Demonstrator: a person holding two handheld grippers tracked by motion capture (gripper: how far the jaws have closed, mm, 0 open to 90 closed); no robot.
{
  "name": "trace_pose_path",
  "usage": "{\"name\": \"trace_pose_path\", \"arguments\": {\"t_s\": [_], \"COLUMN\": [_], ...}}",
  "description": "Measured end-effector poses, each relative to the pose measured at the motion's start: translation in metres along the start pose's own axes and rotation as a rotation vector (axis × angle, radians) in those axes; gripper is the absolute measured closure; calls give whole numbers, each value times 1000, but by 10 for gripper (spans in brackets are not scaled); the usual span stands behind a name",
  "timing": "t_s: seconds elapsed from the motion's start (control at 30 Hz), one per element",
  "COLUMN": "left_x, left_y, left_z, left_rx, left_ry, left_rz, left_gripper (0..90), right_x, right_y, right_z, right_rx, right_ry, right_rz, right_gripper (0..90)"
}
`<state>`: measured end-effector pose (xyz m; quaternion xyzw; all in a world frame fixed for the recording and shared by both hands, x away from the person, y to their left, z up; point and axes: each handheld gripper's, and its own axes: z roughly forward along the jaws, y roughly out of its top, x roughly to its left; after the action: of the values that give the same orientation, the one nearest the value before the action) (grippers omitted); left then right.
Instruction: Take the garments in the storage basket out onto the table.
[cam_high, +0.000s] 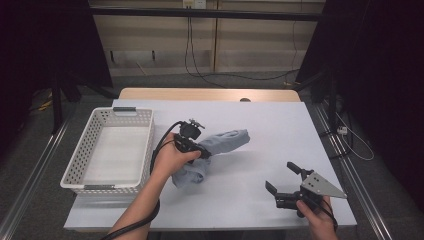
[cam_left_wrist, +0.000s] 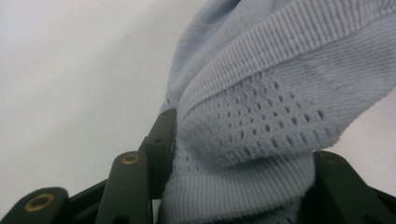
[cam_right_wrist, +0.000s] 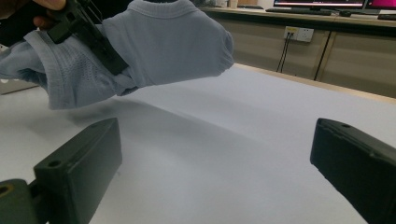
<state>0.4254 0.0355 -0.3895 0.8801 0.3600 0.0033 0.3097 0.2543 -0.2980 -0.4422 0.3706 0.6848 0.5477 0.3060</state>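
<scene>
A white plastic basket with a latticed wall sits at the left edge of the surface, its long side running from the near edge toward the far edge. Just beside the basket's right wall, a hand comes in from the near edge holding the left gripper, which points to the right over the middle of the surface. This gripper is closed on a light blue garment: in the left gripper view the two black jaws stand part-way apart with a thick ribbed, perforated fold of the fabric bunched between them and pressing against both. In the right gripper view the left gripper clamps a bundle of the cloth that hangs clear above the surface, with a soft shadow beneath. From above, one part of the garment stretches toward the far right from the jaws and another lump droops toward the near edge under the hand; whether that lower lump touches the surface cannot be told. Well apart, near the near right corner, the right gripper is held by the other hand, a grey three-cornered plate on top. Its jaws stand wide open with nothing between them, pointing left and toward the far edge, toward the cloth.
</scene>
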Motion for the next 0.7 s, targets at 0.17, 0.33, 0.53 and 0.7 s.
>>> {"name": "trace_pose_path", "arguments": {"t_s": [0.17,0.33,0.53,0.7], "left_x": [0,0,-1,-3], "left_y": [-1,-2,0,2], "left_z": [5,8,5,2], "left_rx": [-3,-9,-44,-52], "left_ry": [3,16,10,27], "left_rz": [2,5,7,8], "left_gripper": [522,461,417,341], "right_x": [0,0,0,1], "right_y": [0,0,0,0], "right_z": [1,1,1,1], "right_rx": [-1,0,3,5], "right_ry": [1,4,8,8], "right_rz": [0,-1,-2,-4], "right_gripper": [21,21,21,21]}}
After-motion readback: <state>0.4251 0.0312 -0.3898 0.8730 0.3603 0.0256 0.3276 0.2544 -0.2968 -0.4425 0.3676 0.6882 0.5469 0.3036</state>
